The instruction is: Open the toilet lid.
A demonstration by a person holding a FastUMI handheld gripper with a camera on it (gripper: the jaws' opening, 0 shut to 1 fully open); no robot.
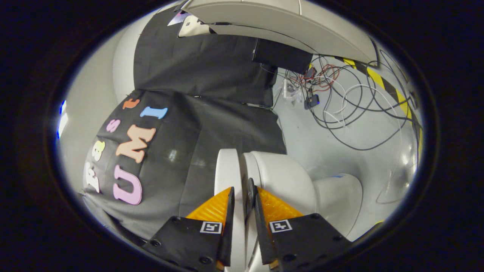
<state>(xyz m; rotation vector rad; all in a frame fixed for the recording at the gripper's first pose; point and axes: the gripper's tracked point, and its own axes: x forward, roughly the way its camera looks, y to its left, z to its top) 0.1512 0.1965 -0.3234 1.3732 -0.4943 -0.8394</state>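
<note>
The white toilet lid [226,170] runs edge-on between my fingers. My gripper [241,190] is shut on its rim, with one finger [229,211] on the lid's outer face. The other finger [254,206] sits in the narrow dark gap between the lid and the seat. The lid stands slightly apart from the white bowl [283,181], which bulges out on the far side of that gap. The toilet's rounded base [338,198] shows beyond the bowl. The whole scene appears turned sideways.
The booth's black cloth wall [204,75] hangs close behind the lid. A tangle of cables [340,98] and a small black box [312,101] lie on the grey floor [340,158]. Yellow-black tape [393,92] marks the floor's edge, near a white panel [295,26].
</note>
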